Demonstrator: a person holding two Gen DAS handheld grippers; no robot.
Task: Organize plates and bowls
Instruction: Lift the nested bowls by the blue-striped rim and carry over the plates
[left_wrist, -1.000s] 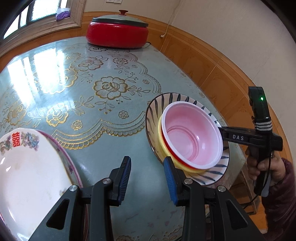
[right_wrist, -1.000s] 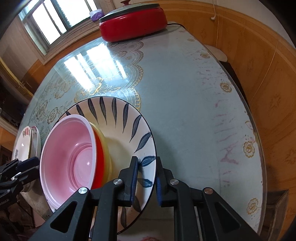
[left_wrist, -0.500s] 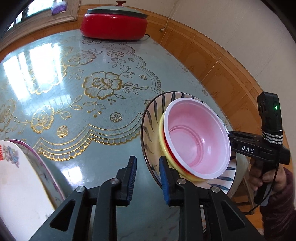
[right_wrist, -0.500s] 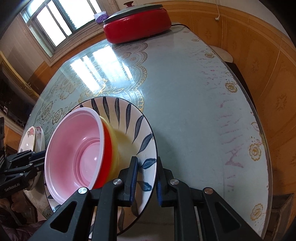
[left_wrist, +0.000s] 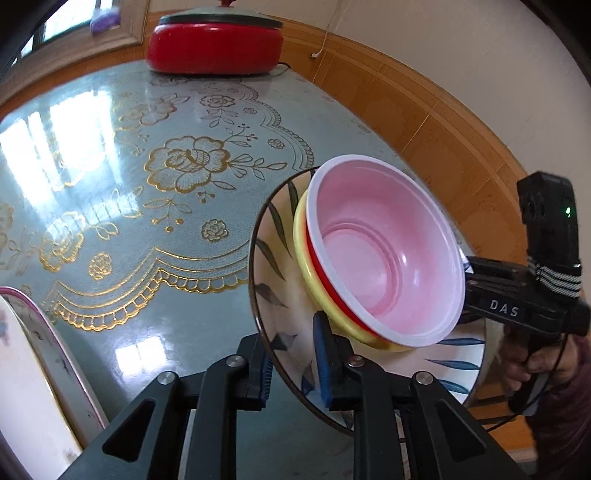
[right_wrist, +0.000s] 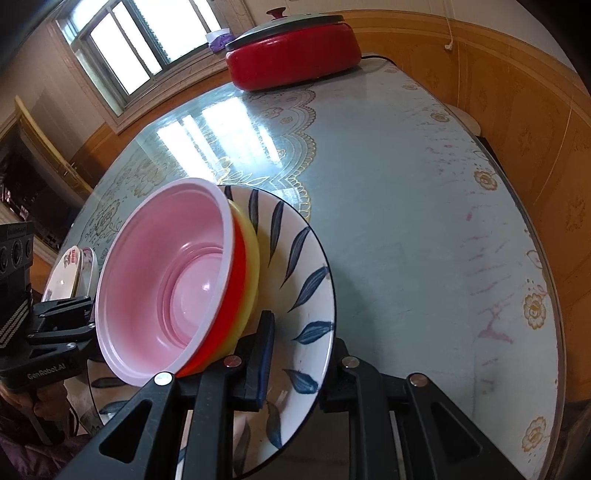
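Across the whole scene sits a big round table (right_wrist: 424, 229) with a teal cloth and gold flower print, shiny from the window glare. Far end has a red cooker (right_wrist: 295, 59) with a grey lid, right at the table's far edge.

Leaf plate (right_wrist: 306, 295), white with dark blue leaves, is up off the table near the front edge and tilted pretty steeply, its face turned toward the left gripper's side. Stacked on it are bowls: a pink bowl (left_wrist: 384, 254) on top, nested in a red one (right_wrist: 236, 280), nested in a yellow one (right_wrist: 251, 258). They're leaning with the plate, mouths facing the left side.

Right gripper (right_wrist: 299, 358) is clamped on the plate's rim, one blue pad on the plate's face beside the bowls, the other jaw behind the plate. Left gripper (left_wrist: 291, 365) has the opposite rim between its jaws and they're closing down on it; one pad is on the plate's face just below the yellow bowl, the other is behind the rim. Can't quite tell if both pads are fully pressing yet, but it looks like contact.

Over on the near left there's a white plate (left_wrist: 33, 387) with a pinkish rim, lying on the table, well apart from the lifted stack. A hand (left_wrist: 543, 362) in a dark sleeve holds the right gripper's handle.
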